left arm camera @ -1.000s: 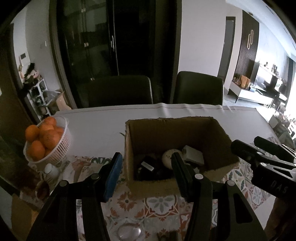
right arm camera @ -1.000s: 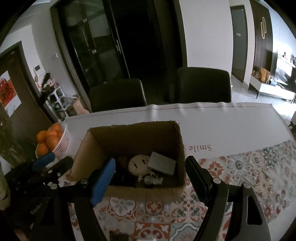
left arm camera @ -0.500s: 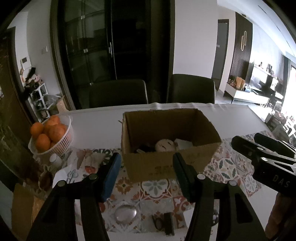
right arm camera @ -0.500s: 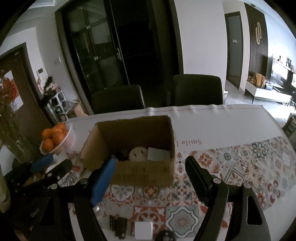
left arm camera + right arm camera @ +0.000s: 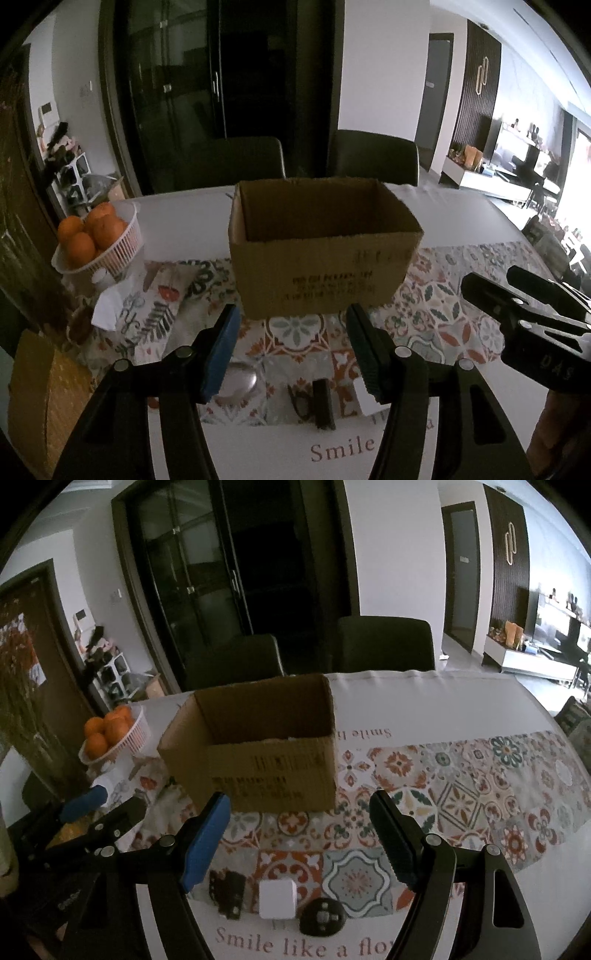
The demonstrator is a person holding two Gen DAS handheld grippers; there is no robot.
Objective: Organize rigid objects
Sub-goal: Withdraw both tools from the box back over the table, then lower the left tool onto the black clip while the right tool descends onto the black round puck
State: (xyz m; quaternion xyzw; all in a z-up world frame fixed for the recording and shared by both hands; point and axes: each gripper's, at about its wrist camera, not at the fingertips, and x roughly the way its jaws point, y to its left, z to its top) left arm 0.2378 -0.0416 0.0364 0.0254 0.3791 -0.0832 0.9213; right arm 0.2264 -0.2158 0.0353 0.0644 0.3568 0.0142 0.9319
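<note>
An open cardboard box [image 5: 321,269] stands on the patterned table runner; it also shows in the right wrist view [image 5: 258,760]. Its contents are hidden behind its front wall. My left gripper [image 5: 291,354] is open and empty, in front of the box. My right gripper [image 5: 303,842] is open and empty, also in front of the box. On the table near me lie a black rectangular object [image 5: 229,890], a white square block [image 5: 277,899] and a black round object [image 5: 322,917]. A clear round piece [image 5: 238,382] and the black object [image 5: 321,404] lie between the left gripper's fingers.
A white basket of oranges [image 5: 98,240] stands at the left, with crumpled white paper [image 5: 107,314] beside it. Two dark chairs [image 5: 384,646] stand behind the table. The right gripper [image 5: 524,317] shows at the right of the left wrist view.
Both grippers have pulled back and lowered away from the box. Its inside has dropped out of sight, and the small objects near the table's front edge have come into view.
</note>
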